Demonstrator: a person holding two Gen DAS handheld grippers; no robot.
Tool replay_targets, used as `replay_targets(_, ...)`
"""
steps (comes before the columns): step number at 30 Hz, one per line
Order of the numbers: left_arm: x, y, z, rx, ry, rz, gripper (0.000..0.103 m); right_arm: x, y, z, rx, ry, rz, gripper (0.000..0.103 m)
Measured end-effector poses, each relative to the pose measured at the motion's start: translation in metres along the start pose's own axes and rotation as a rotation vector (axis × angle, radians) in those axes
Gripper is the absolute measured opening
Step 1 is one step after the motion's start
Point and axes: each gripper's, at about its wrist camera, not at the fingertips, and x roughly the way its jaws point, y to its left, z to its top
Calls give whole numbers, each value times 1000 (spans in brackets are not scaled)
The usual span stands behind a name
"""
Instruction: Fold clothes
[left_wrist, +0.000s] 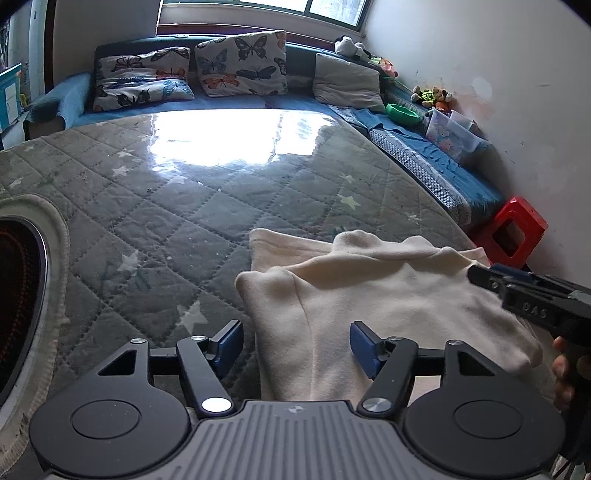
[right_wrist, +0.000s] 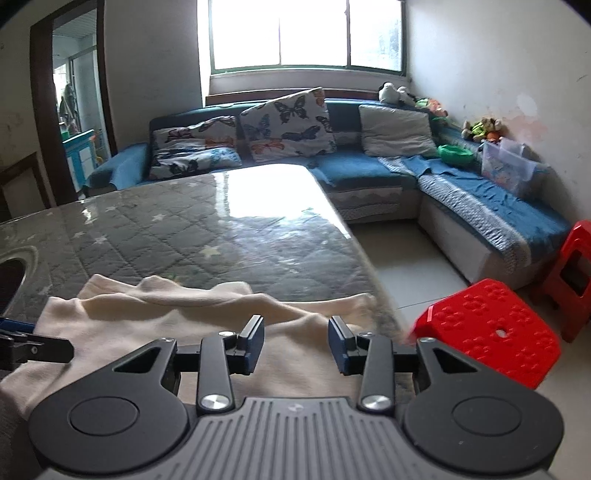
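Note:
A cream garment (left_wrist: 369, 295) lies partly folded on the grey quilted table (left_wrist: 166, 221), near its right front corner. It also shows in the right wrist view (right_wrist: 177, 317). My left gripper (left_wrist: 296, 347) is open and empty, its jaws straddling the garment's near left edge just above it. My right gripper (right_wrist: 296, 341) is open and empty over the garment's near right part. The right gripper shows in the left wrist view (left_wrist: 524, 291) at the garment's right side. The left gripper's tip shows in the right wrist view (right_wrist: 33, 345).
A dark round opening (left_wrist: 18, 295) with a pale rim sits in the table at the left. A blue corner sofa (right_wrist: 369, 173) with butterfly cushions stands behind. Two red stools (right_wrist: 491, 328) stand on the floor right of the table edge.

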Motion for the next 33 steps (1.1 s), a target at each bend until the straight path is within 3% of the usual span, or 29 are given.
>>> replay_targets(28, 18, 9, 14, -7, 3, 91, 74, 40, 28, 9, -11, 28, 22, 38)
replay_targets(33, 11, 6, 13, 10, -11, 92, 76, 26, 27, 9, -25, 18, 29, 38)
